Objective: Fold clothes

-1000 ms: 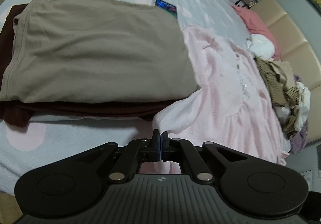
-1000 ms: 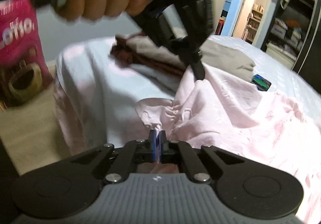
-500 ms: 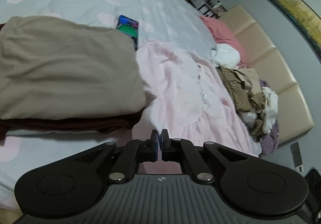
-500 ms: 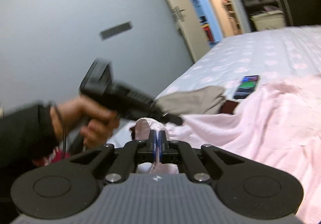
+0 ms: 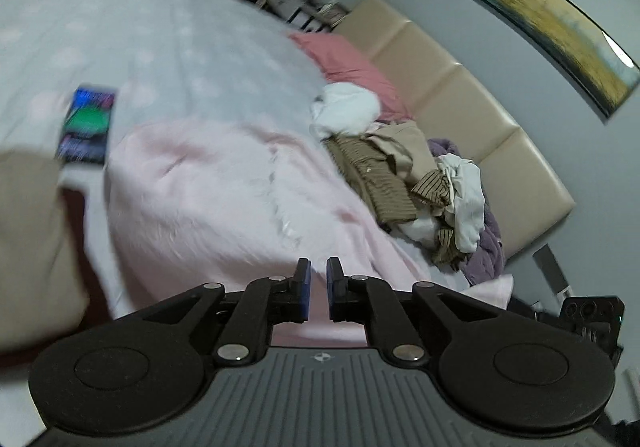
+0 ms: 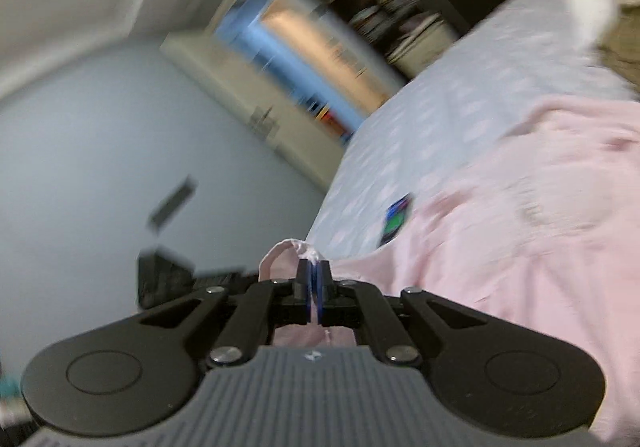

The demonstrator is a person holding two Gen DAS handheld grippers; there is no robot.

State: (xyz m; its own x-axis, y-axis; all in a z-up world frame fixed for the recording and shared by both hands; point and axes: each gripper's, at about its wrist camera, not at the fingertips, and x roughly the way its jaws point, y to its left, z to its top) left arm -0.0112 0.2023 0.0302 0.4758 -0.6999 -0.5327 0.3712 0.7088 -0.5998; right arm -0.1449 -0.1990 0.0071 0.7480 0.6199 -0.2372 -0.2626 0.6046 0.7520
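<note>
Between our right gripper's [image 6: 313, 285] closed pads we pinch the pink garment [image 6: 520, 215], while our left gripper [image 5: 318, 289] is opening, empty, above it

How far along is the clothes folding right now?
Done: a tan garment lies folded on a dark one. In hand: the right gripper pinches the pink garment; the left gripper is opening, nothing between its pads. Left: the heap of clothes.
</note>
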